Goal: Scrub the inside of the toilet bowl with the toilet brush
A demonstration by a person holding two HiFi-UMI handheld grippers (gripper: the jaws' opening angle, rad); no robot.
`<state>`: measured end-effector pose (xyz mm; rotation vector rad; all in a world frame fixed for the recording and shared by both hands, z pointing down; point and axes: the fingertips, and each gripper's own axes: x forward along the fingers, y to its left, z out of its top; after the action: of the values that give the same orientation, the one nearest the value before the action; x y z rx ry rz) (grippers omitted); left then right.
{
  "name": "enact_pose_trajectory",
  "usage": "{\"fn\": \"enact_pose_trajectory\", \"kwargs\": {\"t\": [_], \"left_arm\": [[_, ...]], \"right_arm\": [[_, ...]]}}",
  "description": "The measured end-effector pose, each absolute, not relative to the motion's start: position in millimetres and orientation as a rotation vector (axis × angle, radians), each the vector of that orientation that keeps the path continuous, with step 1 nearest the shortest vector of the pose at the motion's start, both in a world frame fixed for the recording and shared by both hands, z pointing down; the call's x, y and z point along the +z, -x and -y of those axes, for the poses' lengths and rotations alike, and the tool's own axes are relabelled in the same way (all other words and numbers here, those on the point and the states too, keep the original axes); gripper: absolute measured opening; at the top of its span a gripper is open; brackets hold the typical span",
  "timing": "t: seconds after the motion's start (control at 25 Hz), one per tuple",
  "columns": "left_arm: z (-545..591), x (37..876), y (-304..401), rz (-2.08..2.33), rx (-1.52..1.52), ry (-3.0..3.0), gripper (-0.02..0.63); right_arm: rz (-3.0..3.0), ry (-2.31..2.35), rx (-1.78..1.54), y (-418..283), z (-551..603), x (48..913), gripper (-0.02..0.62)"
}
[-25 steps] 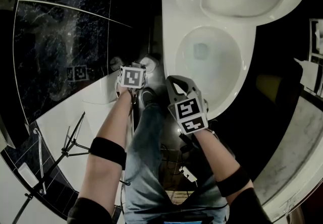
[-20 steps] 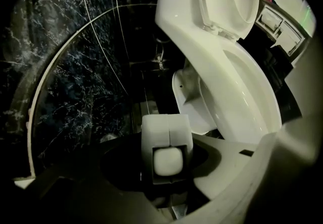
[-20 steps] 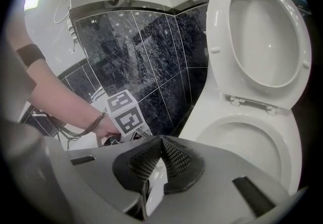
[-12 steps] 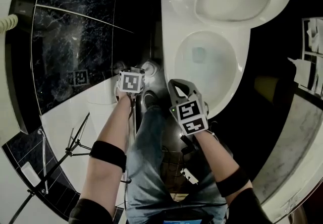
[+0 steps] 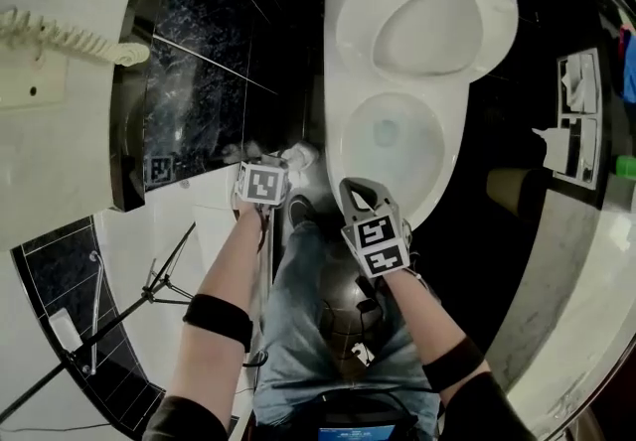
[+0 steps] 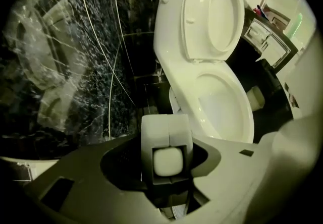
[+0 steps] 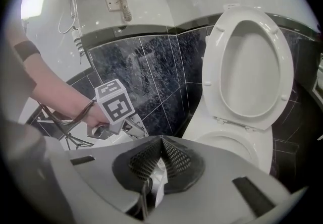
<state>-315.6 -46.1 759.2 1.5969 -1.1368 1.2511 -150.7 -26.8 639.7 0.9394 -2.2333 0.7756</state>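
Observation:
The white toilet bowl [image 5: 393, 146] stands open with its lid and seat [image 5: 427, 17] raised; it also shows in the left gripper view [image 6: 222, 109] and the right gripper view [image 7: 234, 145]. My left gripper [image 6: 166, 162] points steeply down beside the bowl's left side, shut on a white blocky handle [image 6: 166, 134] that I take for the toilet brush; the rest of the brush is hidden under the gripper. Its marker cube [image 5: 261, 183] shows in the head view. My right gripper [image 5: 356, 191] hovers at the bowl's near rim, its pads [image 7: 174, 155] meeting at the tip.
Dark marbled tiles [image 5: 199, 62] cover the wall left of the toilet. A wall handset with a coiled cord [image 5: 70, 37] hangs above them. A thin-legged stand [image 5: 129, 305] is at the lower left. Shelves with small items [image 5: 576, 121] sit at the right. The person's legs [image 5: 318, 320] are below.
Both grippers have risen. The head view has pulled back, so the toilet looks smaller and the handset and more white wall have come into view.

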Motion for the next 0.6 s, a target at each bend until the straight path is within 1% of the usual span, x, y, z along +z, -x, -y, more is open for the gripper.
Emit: {"fn": "enact_pose_trajectory", "kwargs": {"t": [0.28, 0.6], "left_arm": [[20, 668, 307, 1.161, 1.225, -1.585, 0.21], [-14, 556, 285, 1.216, 1.216, -1.612, 0.21]], "right_arm": [[2.235, -0.965, 0.751, 123, 6, 572, 0.017], [2.254, -0.974, 0.719, 70, -27, 498, 0.017]]}}
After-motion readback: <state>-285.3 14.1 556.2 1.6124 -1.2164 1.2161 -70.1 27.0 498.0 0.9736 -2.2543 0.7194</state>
